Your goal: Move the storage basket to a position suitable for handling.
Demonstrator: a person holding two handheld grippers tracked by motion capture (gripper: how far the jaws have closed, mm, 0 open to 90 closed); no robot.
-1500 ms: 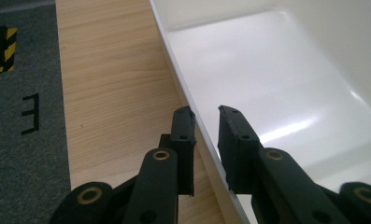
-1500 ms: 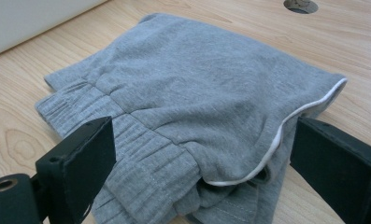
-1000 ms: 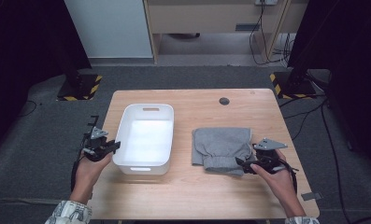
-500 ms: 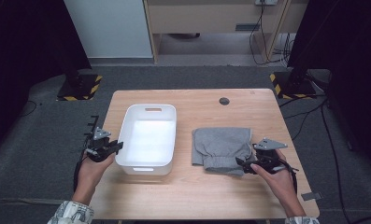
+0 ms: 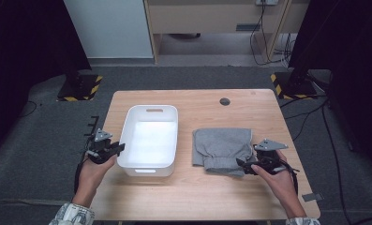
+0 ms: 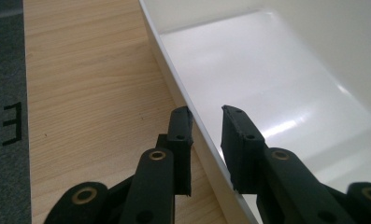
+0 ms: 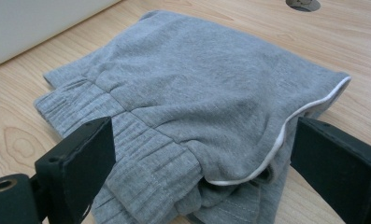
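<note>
The white bin (image 5: 148, 140) on the wooden surface (image 5: 202, 197) holds nothing. My left gripper (image 6: 206, 122) straddles its near-left rim, one finger outside, one inside, a slight gap showing, so not clamped. The folded grey garment (image 7: 197, 98) lies right of the bin, apart from it; my right gripper (image 7: 197, 158) stands wide open around its near corner. No readable writing. A dark round insert (image 5: 225, 101) sits beyond.

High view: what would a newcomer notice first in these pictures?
A white plastic tub stands on the left half of the wooden table, with a folded grey garment to its right. The left hand-held gripper straddles the tub's left rim; the right hand-held gripper waits open at the garment's near corner.
</note>
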